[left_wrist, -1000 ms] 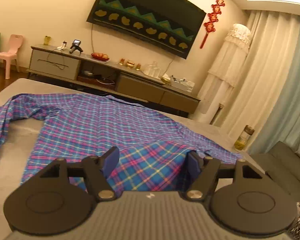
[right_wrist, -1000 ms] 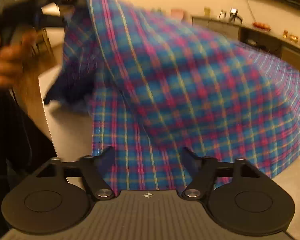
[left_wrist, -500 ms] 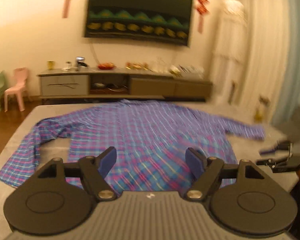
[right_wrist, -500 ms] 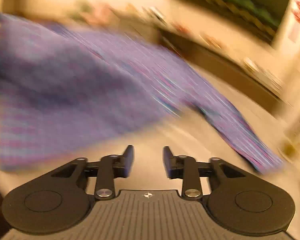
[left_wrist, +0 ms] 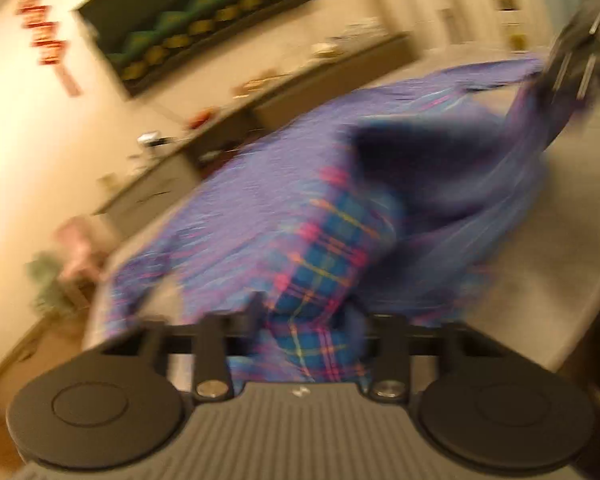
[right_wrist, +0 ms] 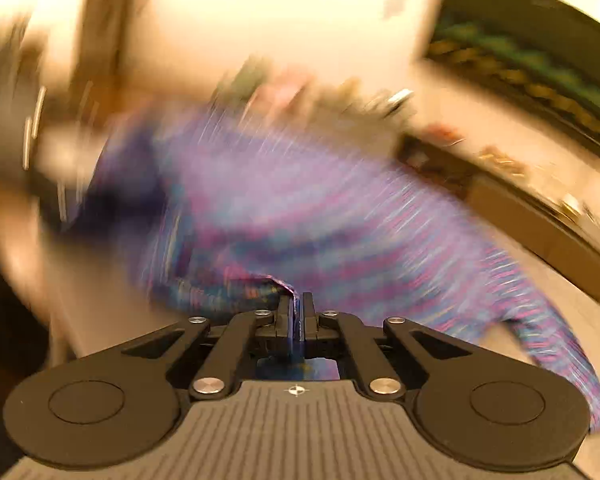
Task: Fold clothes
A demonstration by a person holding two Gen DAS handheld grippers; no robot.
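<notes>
Grey bedding (left_wrist: 560, 264) lay under the plaid shirt (left_wrist: 260, 208), our landmark. We saw the right gripper (right_wrist: 297, 312) pressed together, pinching its hem, tilted low; the left gripper (left_wrist: 312, 320) straddled a raised fold, its grip unclear through blur. We judged both edges should travel level.

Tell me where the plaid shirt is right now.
The plaid shirt lies on the grey surface before the TV cabinet; its near edge is bunched between the left claw fingers, and the right claw pinches another edge.
</notes>
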